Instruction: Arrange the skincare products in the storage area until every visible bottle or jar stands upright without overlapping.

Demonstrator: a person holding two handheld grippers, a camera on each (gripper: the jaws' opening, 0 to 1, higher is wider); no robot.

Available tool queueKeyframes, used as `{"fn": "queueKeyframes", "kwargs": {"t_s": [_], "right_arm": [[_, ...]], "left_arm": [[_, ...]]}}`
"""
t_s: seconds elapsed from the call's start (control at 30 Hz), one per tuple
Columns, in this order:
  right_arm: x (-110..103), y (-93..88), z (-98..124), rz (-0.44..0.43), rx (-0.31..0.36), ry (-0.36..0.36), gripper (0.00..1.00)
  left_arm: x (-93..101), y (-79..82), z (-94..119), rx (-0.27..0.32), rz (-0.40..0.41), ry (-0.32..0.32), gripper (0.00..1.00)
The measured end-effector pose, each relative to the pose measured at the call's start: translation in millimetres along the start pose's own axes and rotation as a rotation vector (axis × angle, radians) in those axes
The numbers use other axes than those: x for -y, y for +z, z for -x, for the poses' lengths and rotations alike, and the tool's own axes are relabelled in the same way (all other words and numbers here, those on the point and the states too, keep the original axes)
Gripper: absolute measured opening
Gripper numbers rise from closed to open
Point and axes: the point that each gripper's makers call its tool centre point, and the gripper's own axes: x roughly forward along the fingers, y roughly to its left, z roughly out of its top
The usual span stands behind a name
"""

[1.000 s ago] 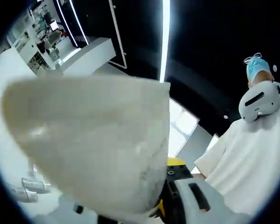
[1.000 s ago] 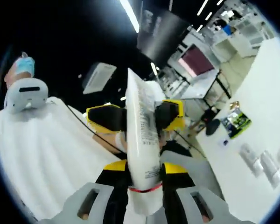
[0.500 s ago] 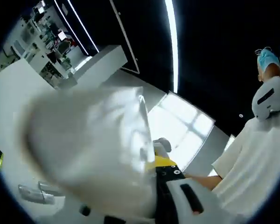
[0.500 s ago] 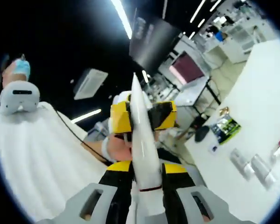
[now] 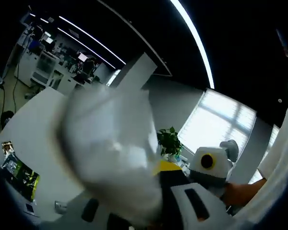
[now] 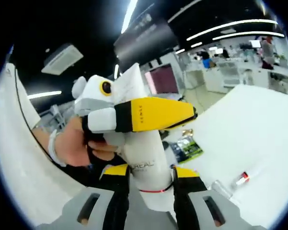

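both grippers' jaws clamp one smooth white tube [image 6: 143, 158].

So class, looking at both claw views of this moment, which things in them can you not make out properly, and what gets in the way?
- Left gripper view: the white tube is a close, blurred mass; its label is unreadable and it covers the left claw's own jaws.
- Right gripper view: the left claw crosses the tube, hiding its middle; print is readable only in part.
- Right gripper view: small items on the white table, such as the red-capped one, are too small to identify.
- Storage area: cannot be picked out.
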Motion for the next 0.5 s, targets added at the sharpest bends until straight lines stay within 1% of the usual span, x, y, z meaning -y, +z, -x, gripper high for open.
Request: {"fn": "queueKeyframes", "kwargs": {"t_s": [0.07,0.13,0.2,0.27,0.33,0.5], "right_arm": [[2,-0.3,-2,0.027,-0.009,-0.019,0.35],[3,-3.2,-4,0.054,-0.027,-0.033,0.35],[2,-8.4,-6,0.081,-0.058,-0.039,0.36],[3,-10.7,-6,0.095,-0.067,-0.054,0.35],[3,-13.3,-8,0.087,-0.074,-0.058,0.35],[5,-19.2,-10,0.124,-0.099,-0.102,0.35]], "left_arm": [[-3.5,1.4,0,0.014,0.022,0.021,0.11],[-5.2,0.8,-1,0.020,0.033,0.023,0.11],[-6.6,-1.8,0,0.022,0.039,0.036,0.11],[-5.8,-4.6,2,0.027,0.050,0.047,0.11],[-8.7,-6.2,3,0.033,0.056,0.067,0.11],[-21.3,-11.1,6,0.050,0.133,0.129,0.11]]}}
